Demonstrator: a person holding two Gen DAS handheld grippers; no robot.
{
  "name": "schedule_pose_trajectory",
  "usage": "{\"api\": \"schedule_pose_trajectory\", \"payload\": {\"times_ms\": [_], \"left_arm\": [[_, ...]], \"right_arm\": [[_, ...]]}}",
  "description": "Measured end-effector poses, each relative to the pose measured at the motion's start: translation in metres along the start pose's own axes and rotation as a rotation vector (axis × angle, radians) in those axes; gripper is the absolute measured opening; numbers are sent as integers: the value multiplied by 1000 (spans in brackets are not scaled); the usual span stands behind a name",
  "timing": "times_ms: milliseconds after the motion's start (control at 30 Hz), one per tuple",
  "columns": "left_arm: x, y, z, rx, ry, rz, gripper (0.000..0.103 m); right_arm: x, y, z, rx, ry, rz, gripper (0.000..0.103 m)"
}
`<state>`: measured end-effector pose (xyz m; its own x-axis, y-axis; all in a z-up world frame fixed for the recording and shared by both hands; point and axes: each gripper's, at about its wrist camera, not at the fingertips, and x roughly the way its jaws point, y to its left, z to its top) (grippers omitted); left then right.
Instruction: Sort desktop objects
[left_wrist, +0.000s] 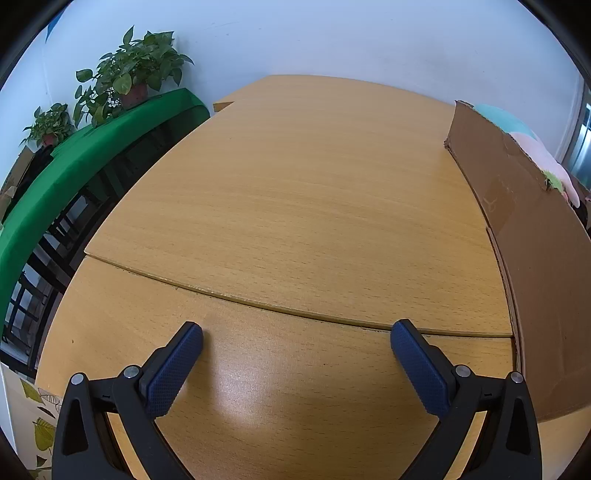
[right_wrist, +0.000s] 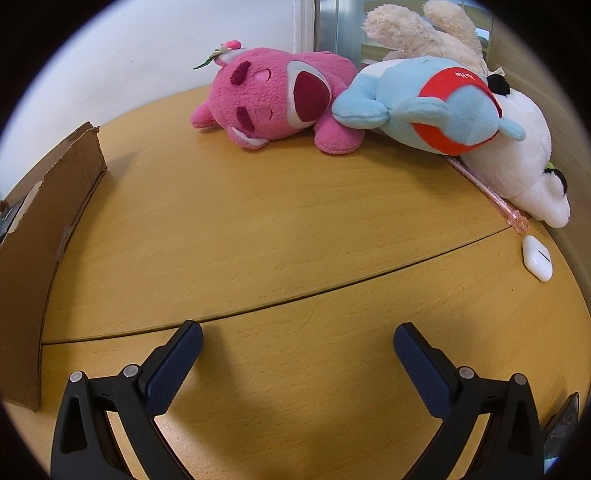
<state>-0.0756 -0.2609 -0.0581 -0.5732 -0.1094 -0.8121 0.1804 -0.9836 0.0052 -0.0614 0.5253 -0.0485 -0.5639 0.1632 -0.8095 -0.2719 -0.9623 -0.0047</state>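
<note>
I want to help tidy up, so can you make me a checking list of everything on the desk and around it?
Surface: light wooden desk, seam across it.
Job's things: pink plush bear, blue-and-red plush toy, white plush toy, cream fluffy plush, pink clear pen, white earbud case.
Clutter: brown cardboard box; dark object at lower right edge, unclear.
Grippers: left gripper open, empty; right gripper open, empty.
Cables: nothing seen.
Surroundings: white wall, green shelf, potted leafy plants.
</note>
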Motion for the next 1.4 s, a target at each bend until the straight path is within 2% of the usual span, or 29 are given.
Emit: {"api": "schedule_pose_trajectory", "payload": {"times_ms": [1400], "left_arm": [[3,-4,1,-6,-2,7,103]], "right_arm": [[3,-3,-1,-16,-2,10,103]]}}
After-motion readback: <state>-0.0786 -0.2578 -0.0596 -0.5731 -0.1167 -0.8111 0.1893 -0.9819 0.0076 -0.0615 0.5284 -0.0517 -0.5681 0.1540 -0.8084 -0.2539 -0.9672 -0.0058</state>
